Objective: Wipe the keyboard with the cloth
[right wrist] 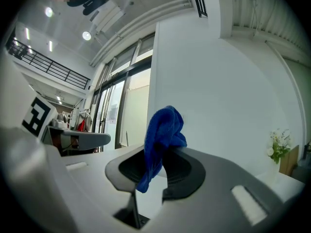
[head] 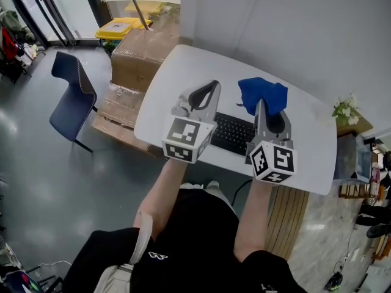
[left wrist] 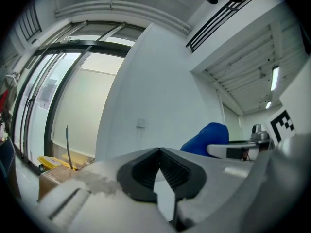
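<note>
Two handheld grippers are held side by side above a white counter (head: 177, 72) with rounded corners. The left gripper (head: 211, 89) has its jaws pressed together at the tips, with only a small hollow between the ribbed black pads (left wrist: 177, 171) and nothing in it; its own view (left wrist: 159, 150) looks over the closed tips toward a pale wall. The right gripper (head: 263, 105) is clamped on a crumpled blue cloth (head: 263, 93). In the right gripper view (right wrist: 163, 147), the cloth (right wrist: 163, 130) bunches up above the jaw tips and a tail of it hangs down between the pads. The same cloth (left wrist: 209, 137) shows as a blue lump at the right of the left gripper view.

A flat black computer keyboard (head: 232, 133) lies on the counter close to its near edge, about midway along it. Both grippers cover its ends, so only the middle rows of keys show between them. The cloth is raised over the counter's middle, beyond the keyboard's right part and not touching it.

Off the counter's far left corner stands a large brown cardboard box (head: 143, 57), with a yellow bin (head: 119, 28) behind it and a dark blue plastic chair (head: 73, 96) on the grey floor to the left. A small bunch of white flowers (head: 347, 110) stands past the counter's right edge.
</note>
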A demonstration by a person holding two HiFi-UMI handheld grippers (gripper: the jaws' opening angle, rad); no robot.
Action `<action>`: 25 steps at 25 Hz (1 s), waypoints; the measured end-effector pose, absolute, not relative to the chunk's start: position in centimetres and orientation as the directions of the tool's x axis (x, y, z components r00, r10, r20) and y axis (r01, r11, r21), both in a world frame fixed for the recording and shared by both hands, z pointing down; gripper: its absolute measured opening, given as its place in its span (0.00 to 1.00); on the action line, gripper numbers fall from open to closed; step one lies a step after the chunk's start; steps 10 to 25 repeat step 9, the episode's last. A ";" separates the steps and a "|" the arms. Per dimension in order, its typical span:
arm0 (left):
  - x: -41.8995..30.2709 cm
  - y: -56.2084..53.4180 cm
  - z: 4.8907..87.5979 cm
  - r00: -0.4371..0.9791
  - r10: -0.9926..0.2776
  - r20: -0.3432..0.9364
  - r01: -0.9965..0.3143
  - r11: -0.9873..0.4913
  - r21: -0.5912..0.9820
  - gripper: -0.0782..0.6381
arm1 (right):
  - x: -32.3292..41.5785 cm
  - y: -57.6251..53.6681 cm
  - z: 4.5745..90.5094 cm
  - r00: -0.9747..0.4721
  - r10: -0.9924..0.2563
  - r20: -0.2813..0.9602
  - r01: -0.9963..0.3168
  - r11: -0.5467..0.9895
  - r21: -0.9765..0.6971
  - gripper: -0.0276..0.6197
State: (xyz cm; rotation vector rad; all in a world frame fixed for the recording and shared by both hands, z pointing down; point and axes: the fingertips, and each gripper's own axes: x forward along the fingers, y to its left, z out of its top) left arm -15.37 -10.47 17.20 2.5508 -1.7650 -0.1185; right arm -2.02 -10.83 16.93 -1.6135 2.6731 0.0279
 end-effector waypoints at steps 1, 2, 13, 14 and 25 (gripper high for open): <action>-15.4 -10.5 17.3 0.355 -0.934 -0.040 -0.931 -0.357 0.078 0.10 | -2.1 -10.8 16.8 -0.466 -0.884 -0.026 -0.885 0.466 0.010 0.16; -15.4 -10.6 17.4 0.358 -0.933 -0.039 -0.929 -0.360 0.082 0.10 | -2.3 -10.7 16.6 -0.467 -0.884 -0.026 -0.884 0.466 0.014 0.16; -15.9 -10.5 17.0 0.354 -0.934 -0.043 -0.930 -0.356 0.094 0.10 | -2.8 -10.4 16.3 -0.468 -0.883 -0.030 -0.884 0.468 0.026 0.16; -15.9 -10.5 17.0 0.354 -0.934 -0.043 -0.930 -0.356 0.094 0.10 | -2.8 -10.4 16.3 -0.468 -0.883 -0.030 -0.884 0.468 0.026 0.16; -15.9 -10.5 17.0 0.354 -0.934 -0.043 -0.930 -0.356 0.094 0.10 | -2.8 -10.4 16.3 -0.468 -0.883 -0.030 -0.884 0.468 0.026 0.16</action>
